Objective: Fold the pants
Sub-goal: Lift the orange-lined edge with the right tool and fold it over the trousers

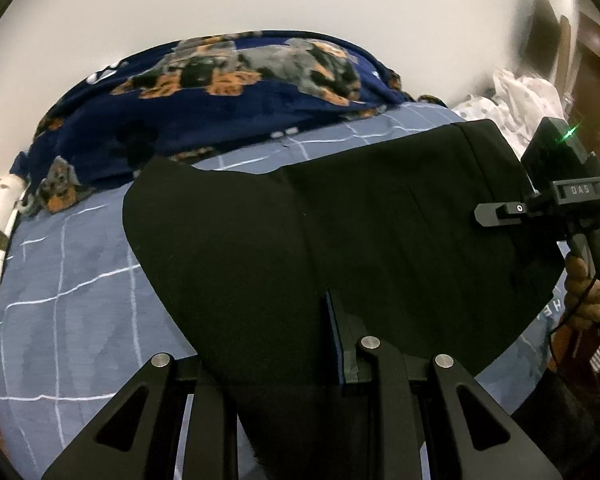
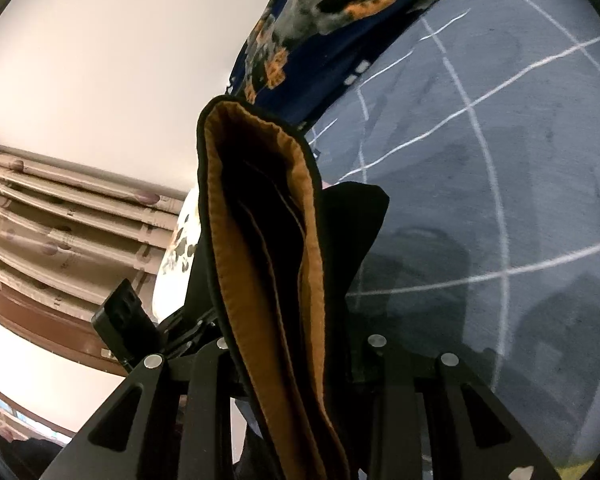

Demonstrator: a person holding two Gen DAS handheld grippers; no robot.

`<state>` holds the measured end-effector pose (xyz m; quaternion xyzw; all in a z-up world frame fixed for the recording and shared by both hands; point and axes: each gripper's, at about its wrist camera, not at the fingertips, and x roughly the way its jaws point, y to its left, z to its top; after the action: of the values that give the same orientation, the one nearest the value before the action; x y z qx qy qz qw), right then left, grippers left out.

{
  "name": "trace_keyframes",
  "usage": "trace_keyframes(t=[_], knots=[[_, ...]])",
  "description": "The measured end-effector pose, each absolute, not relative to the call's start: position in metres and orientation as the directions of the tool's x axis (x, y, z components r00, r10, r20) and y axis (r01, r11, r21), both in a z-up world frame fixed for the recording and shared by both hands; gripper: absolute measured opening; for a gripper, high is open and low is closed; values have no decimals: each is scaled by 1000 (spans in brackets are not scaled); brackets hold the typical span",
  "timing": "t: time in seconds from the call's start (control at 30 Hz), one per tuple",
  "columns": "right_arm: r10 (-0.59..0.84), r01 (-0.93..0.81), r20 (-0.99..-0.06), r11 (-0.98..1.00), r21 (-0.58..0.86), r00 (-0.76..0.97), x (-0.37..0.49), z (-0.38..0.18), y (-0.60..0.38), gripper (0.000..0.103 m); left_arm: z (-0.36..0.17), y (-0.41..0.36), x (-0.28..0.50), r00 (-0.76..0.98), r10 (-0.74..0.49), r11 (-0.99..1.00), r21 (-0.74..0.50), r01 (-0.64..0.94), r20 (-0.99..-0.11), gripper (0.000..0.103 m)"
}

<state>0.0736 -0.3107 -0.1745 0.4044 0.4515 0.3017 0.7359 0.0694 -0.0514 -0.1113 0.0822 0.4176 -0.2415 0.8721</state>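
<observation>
2 grippers are lifting black pants [image 1: 340, 220] over a blue checked bed sheet [image 1: 80, 300]; left gripper [image 1: 300, 344] and right gripper [image 2: 296, 344] are each clamping the fabric.

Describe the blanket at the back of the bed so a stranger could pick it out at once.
Start at the bed's blue sheet with thin white grid lines, where the black pants lie spread. Look past the pants to the far edge, against the pale wall: the blanket lies bunched there. It is navy, printed with grey, black and orange dogs, unlike the white clothes heaped to its right.
</observation>
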Motion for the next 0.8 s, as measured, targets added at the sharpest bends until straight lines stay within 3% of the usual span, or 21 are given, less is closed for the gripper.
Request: trace_keyframes(t=[0.8], knots=[[856,-120,-373,438,891,358,166,-172,-251,27,-99,22,153,620,-282,935,-66,347,-732,23]])
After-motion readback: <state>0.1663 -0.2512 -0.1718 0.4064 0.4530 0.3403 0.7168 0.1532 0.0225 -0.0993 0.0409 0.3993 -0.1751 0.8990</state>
